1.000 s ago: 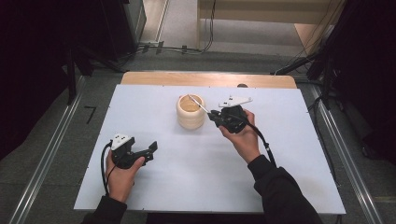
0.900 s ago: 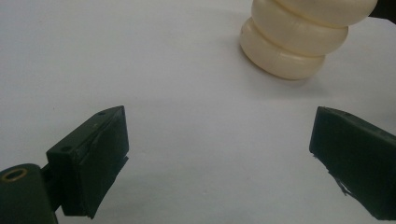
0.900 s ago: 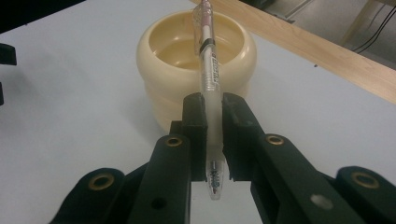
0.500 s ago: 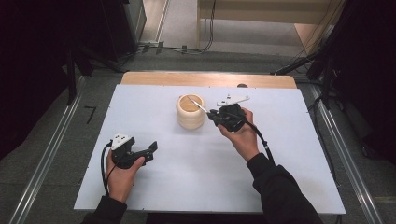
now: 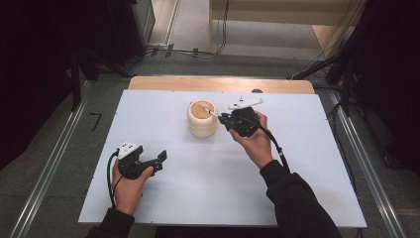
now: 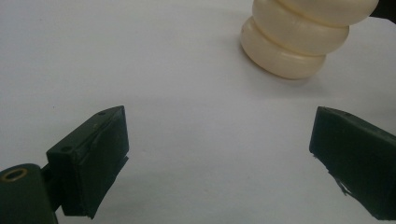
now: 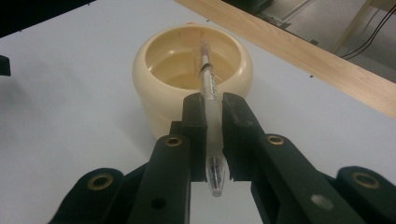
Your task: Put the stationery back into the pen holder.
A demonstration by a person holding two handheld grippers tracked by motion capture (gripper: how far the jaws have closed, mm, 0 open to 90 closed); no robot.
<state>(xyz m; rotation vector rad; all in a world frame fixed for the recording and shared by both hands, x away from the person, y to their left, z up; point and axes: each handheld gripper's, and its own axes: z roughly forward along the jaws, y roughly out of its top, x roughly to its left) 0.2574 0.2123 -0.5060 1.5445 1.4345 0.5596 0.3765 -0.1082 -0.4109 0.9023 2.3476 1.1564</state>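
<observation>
On white table (image 5: 317, 163), one pen (image 7: 208, 100), one cream pot (image 5: 202, 119), two grippers

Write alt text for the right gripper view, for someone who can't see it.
The right gripper has its two black jaws shut on a clear pen, whose far end reaches over the open mouth of a cream ribbed holder. The holder stands on a white table, with a wooden edge running behind it.

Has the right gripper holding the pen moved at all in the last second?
No. In the high view the right gripper, shut on the pen, sits beside the cream pot exactly as before, pen tip over the pot's opening.
</observation>
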